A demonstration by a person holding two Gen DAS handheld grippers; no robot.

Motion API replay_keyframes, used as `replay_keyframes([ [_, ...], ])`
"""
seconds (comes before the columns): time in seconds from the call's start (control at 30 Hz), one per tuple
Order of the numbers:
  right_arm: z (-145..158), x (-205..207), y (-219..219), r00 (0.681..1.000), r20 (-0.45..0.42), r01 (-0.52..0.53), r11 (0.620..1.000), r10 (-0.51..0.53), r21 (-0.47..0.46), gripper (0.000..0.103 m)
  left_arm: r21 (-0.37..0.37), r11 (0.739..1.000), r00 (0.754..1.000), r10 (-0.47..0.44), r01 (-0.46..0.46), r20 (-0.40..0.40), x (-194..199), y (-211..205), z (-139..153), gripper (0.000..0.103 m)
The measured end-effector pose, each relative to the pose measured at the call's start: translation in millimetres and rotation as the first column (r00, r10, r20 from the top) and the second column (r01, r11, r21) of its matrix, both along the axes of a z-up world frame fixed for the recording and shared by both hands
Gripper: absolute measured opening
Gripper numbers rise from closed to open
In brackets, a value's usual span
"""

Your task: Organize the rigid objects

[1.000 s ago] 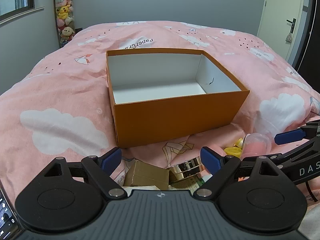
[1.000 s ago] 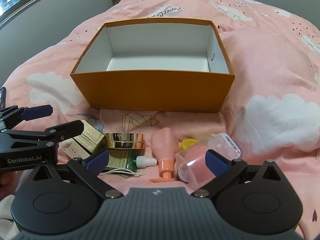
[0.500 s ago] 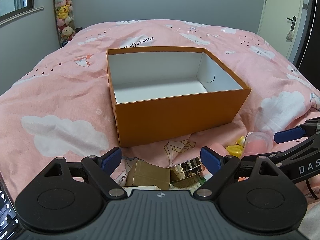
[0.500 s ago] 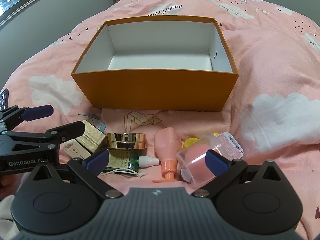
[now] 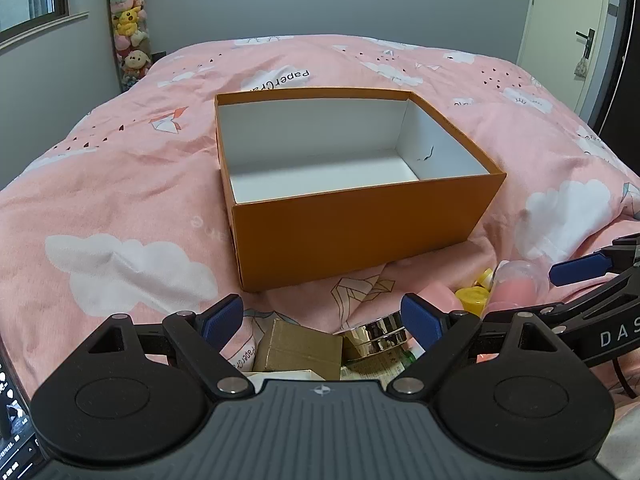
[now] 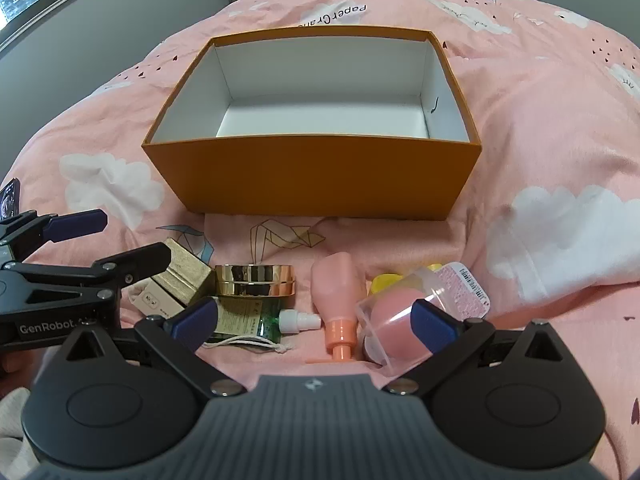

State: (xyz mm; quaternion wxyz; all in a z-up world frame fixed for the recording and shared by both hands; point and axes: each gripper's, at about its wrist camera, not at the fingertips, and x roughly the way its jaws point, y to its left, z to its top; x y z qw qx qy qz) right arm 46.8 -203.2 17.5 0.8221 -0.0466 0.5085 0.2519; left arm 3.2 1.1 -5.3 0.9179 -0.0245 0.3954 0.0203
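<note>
Orange box [image 6: 316, 176] sits on pink bed [image 6: 540, 92], nothing inside. Small things lie in front: gold jar [image 6: 255, 280], pink bottle [image 6: 338, 292], brown box [image 5: 298, 347]. Left tongs [image 5: 322, 318] released. Right tongs [image 6: 314, 322] released too.

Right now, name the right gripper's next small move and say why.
Probably ease the right gripper down and shut it on the pink pump bottle. Its jaws are open and empty, the bottle lies between them on the duvet, and the orange box beyond holds nothing yet.
</note>
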Motion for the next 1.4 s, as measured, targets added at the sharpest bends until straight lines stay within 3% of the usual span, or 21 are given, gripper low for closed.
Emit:
replay_keyframes([
  [0.67, -6, 1, -1, 1.0, -0.027, 0.004, 1.0, -0.004, -0.008, 0.101, -0.014, 1.0, 1.0, 0.003, -0.003, 0.001, 0, 1, -2, 0.103],
  [0.9, -7, 3, -2, 0.999, -0.036, -0.011, 1.0, 0.011, 0.0, 0.101, -0.082, 0.996, 1.0, -0.029, 0.029, 0.0, 0, 8, -1, 0.099],
  [1.03, -9, 7, 2, 0.997, -0.059, -0.048, 0.999, 0.047, -0.016, 0.101, -0.107, 0.994, 1.0, 0.009, -0.011, -0.022, 1, 17, -3, 0.099],
  [1.1, -9, 11, 4, 0.995, -0.071, -0.076, 0.997, 0.075, -0.009, 0.101, -0.11, 0.994, 1.0, 0.015, -0.017, -0.023, 0, 21, -4, 0.097],
  [1.17, -9, 16, 6, 0.991, -0.089, -0.095, 0.995, 0.095, 0.003, 0.101, -0.11, 0.993, 0.999, 0.033, -0.036, -0.027, 1, 27, -4, 0.087],
  [1.23, -10, 23, 9, 0.989, -0.093, -0.113, 0.994, 0.112, -0.004, 0.1, -0.093, 0.994, 0.998, 0.053, -0.056, -0.033, 2, 34, -4, 0.087],
  [1.33, -9, 33, 17, 0.985, -0.082, -0.154, 0.988, 0.151, -0.025, 0.1, -0.065, 0.998, 0.995, 0.001, -0.007, -0.096, 6, 39, -8, 0.087],
  [1.4, -9, 39, 21, 0.979, -0.079, -0.192, 0.981, 0.189, -0.028, 0.094, -0.081, 0.995, 0.987, -0.073, 0.062, -0.141, 7, 40, -13, 0.086],
])
